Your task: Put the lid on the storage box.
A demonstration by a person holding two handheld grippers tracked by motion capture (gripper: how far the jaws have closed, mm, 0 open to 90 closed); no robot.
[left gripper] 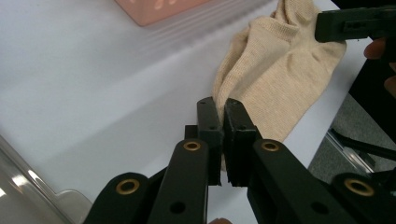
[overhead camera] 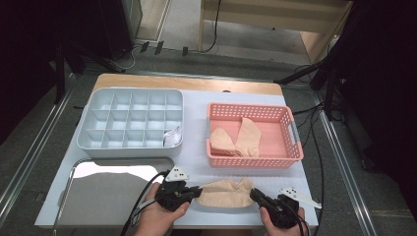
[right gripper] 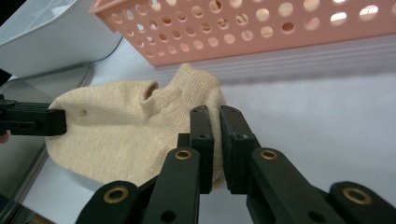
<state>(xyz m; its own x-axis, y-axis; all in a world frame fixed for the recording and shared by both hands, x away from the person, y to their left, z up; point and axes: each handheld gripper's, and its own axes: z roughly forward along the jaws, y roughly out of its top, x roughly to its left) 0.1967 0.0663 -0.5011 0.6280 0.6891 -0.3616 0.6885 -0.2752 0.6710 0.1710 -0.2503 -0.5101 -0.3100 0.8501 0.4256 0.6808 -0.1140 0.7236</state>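
Right now, from the high view, you hold the beige sock [overhead camera: 225, 193] stretched between both hands at the near edge of the counter [overhead camera: 196, 162]: your left gripper [overhead camera: 195, 192] has one end, your right gripper [overhead camera: 254, 195] the other, likely so it lies flat for folding. Beyond it stand the pink basket [overhead camera: 295, 142] with more socks, the grey divider tray [overhead camera: 83, 129] at far left and a metal tray [overhead camera: 69, 189] at near left. Dark floor, cables and stands surround the counter.

Through the left gripper view, your left gripper [left gripper: 222, 122] is pressed together, pinching a fold of the sock [left gripper: 275, 74] against the white surface.

Through the right gripper view, your right gripper [right gripper: 218, 128] likewise nips the sock [right gripper: 121, 130] at its near edge, below the basket [right gripper: 261, 28].
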